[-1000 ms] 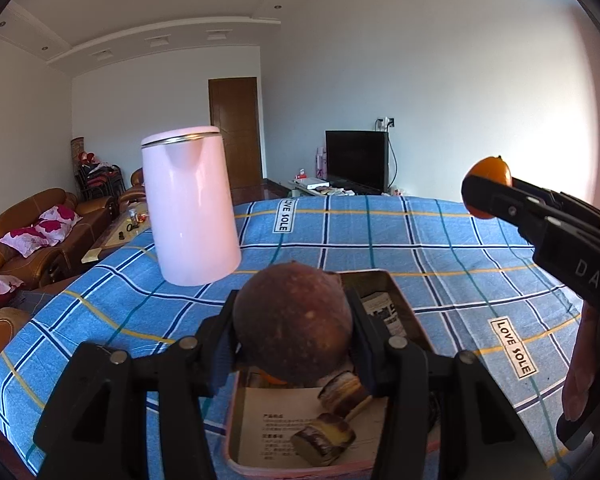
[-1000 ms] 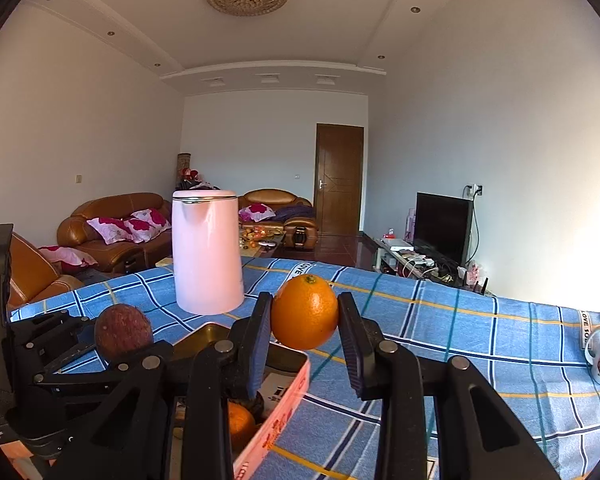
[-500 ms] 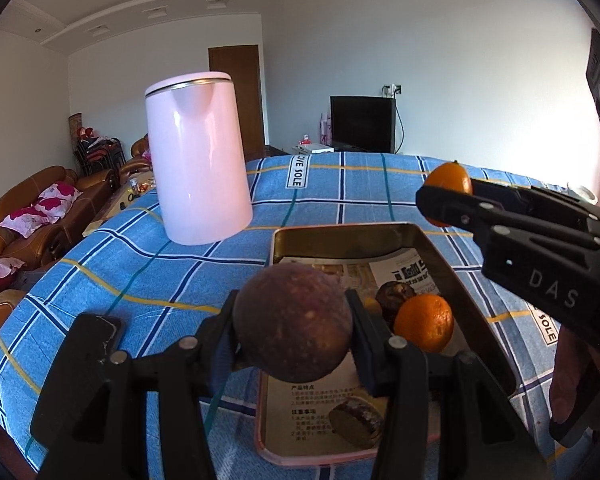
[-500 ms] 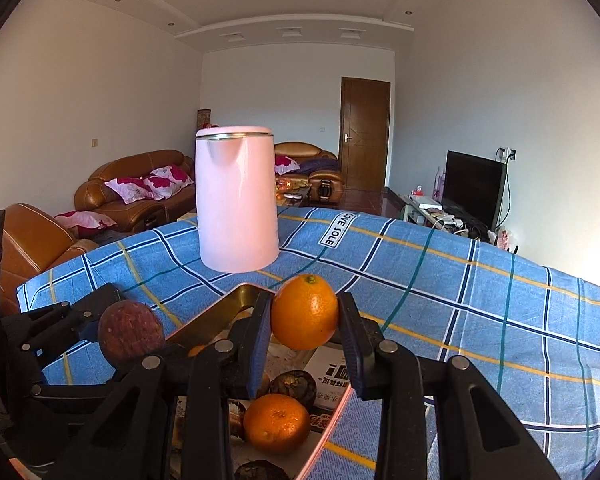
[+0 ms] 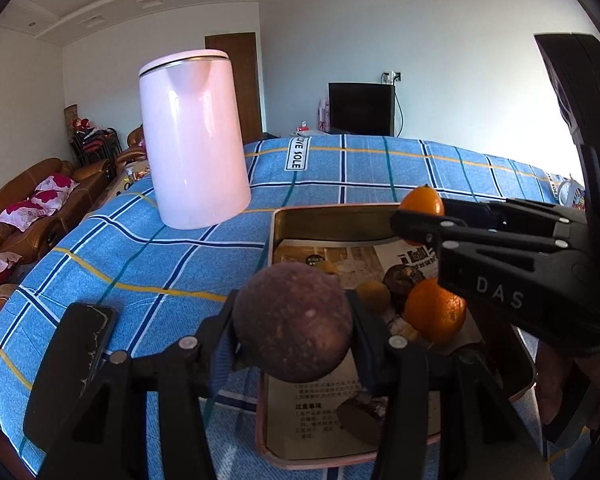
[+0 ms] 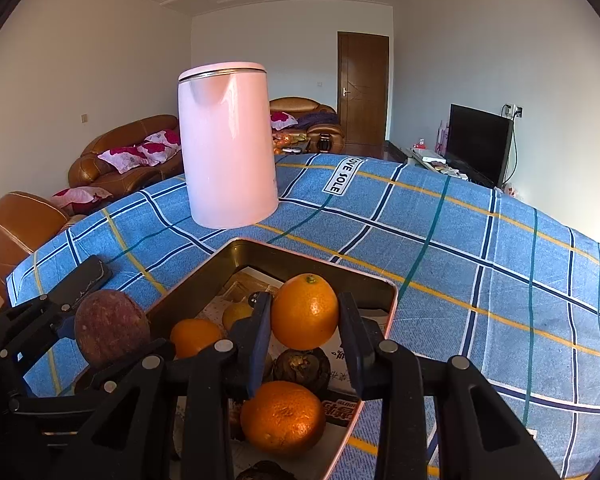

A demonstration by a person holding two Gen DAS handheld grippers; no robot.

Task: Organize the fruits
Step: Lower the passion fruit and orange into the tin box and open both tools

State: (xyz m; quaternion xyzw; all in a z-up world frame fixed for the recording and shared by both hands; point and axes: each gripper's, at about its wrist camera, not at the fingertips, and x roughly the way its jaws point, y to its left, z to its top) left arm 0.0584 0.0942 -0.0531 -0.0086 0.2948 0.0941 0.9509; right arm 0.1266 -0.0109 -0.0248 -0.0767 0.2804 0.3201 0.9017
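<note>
My left gripper is shut on a brown, rough-skinned round fruit, held above the near left edge of a metal tray. The same brown fruit shows at the lower left of the right wrist view. My right gripper is shut on an orange and hangs over the tray. In the tray lie two more oranges, a dark wrinkled fruit and a small yellow fruit on printed paper.
A tall pink kettle stands on the blue checked tablecloth behind the tray. A black phone lies at the cloth's near left edge. A mug sits far right. Sofas, a door and a television stand beyond.
Both grippers have come down and tipped toward the tray, each keeping its fruit. The right gripper with the orange has moved in over the tray; tray and kettle look closer.
</note>
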